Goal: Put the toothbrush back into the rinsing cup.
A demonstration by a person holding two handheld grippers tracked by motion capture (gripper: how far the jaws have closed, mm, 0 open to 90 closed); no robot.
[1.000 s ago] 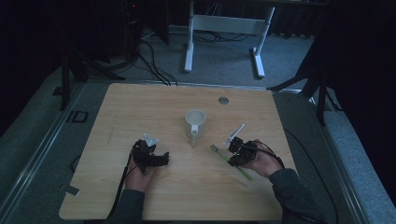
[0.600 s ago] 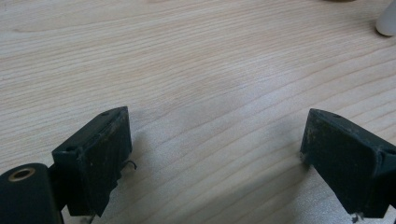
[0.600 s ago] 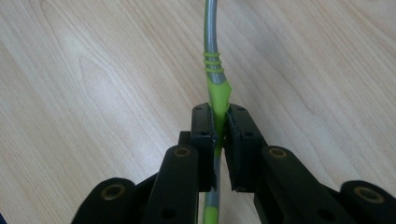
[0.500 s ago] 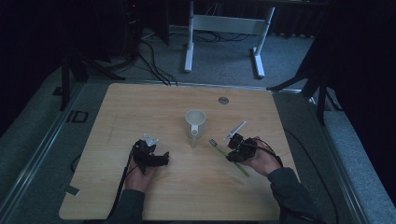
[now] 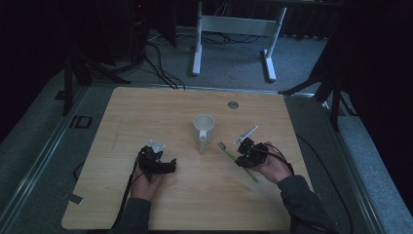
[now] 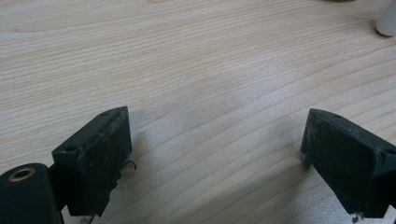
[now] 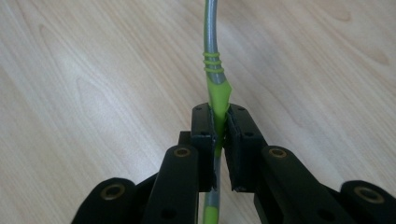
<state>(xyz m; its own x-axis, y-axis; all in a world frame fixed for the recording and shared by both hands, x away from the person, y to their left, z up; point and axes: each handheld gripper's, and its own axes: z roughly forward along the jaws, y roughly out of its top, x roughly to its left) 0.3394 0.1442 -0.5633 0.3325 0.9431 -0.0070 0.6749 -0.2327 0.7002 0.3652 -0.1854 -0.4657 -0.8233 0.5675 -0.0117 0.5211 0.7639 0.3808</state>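
Note:
A fork with a green handle [image 5: 253, 176] and a metal stem [image 7: 212, 46] lies slanted just above the wooden table [image 5: 146, 112], right of centre. My right gripper [image 5: 242, 157] is shut on the green handle, and in the right gripper view [image 7: 219, 112] both pads press its sides. The fork's head [image 5: 222, 145] points toward a white mug [image 5: 203, 127] standing upright mid-table. My left gripper [image 5: 163, 165] rests left of the mug, held in a hand. In the left gripper view [image 6: 215, 135] its jaws stand wide apart over bare wood with nothing between them.
A small round grommet [image 5: 233, 104] sits in the table near its far edge. The mug's base [image 6: 387, 23] shows at the top right of the left gripper view. Cables trail from both grippers toward the near edge. Desk legs [image 5: 197, 53] and floor cables lie beyond the table.

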